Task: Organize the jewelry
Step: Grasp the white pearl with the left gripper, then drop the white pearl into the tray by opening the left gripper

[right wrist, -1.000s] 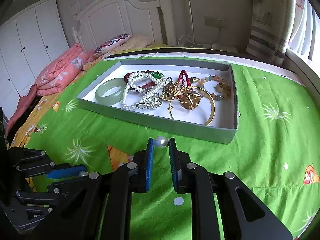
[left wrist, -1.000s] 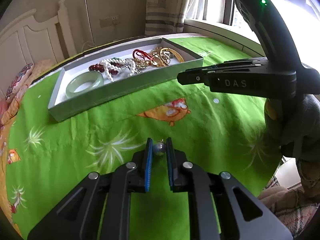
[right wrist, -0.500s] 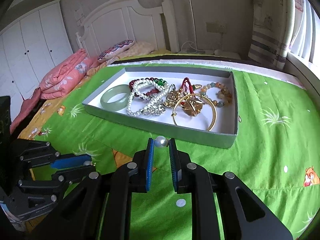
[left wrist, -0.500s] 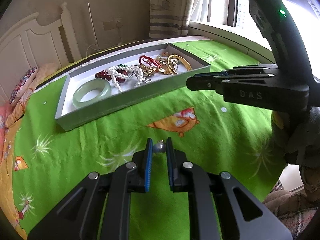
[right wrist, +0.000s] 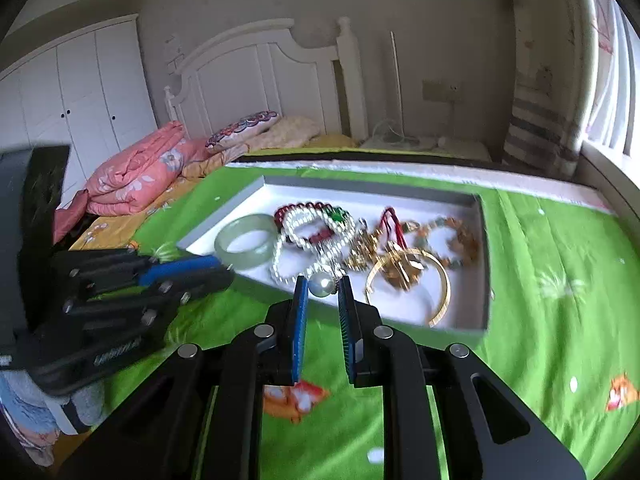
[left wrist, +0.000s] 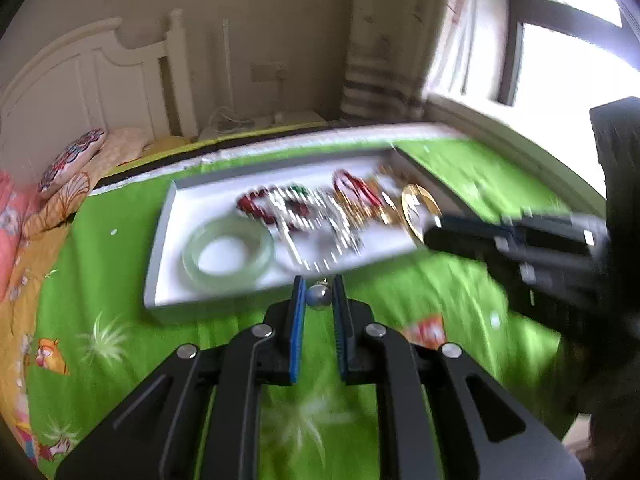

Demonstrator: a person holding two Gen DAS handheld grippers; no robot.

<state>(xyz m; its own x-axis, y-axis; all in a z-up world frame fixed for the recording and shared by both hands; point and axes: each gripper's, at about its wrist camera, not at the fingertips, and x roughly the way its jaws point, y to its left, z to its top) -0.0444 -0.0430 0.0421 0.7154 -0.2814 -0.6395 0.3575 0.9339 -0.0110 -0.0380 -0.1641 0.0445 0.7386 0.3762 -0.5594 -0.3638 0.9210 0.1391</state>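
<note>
A grey tray with a white floor (left wrist: 158, 236) (right wrist: 486, 280) lies on the green bedspread. It holds a pale green jade bangle (left wrist: 228, 254) (right wrist: 246, 242), a white pearl strand (right wrist: 304, 240), red beads, a gold bangle (right wrist: 408, 284) and other tangled pieces. My left gripper (left wrist: 318, 294) is shut on a grey pearl earring (left wrist: 319, 296), just in front of the tray's near wall. My right gripper (right wrist: 323, 286) is shut on a white pearl earring (right wrist: 321, 284), at the tray's near edge. Each gripper shows in the other's view.
The green cartoon-print bedspread (right wrist: 560, 320) covers the bed. A folded pink quilt (right wrist: 136, 176) and a patterned pillow (right wrist: 240, 132) lie by the white headboard (right wrist: 260, 80). A window with curtains is on the right (left wrist: 560, 40).
Both grippers have moved forward toward the tray, each still holding its earring. The tray now looms larger and the views are motion-blurred.
</note>
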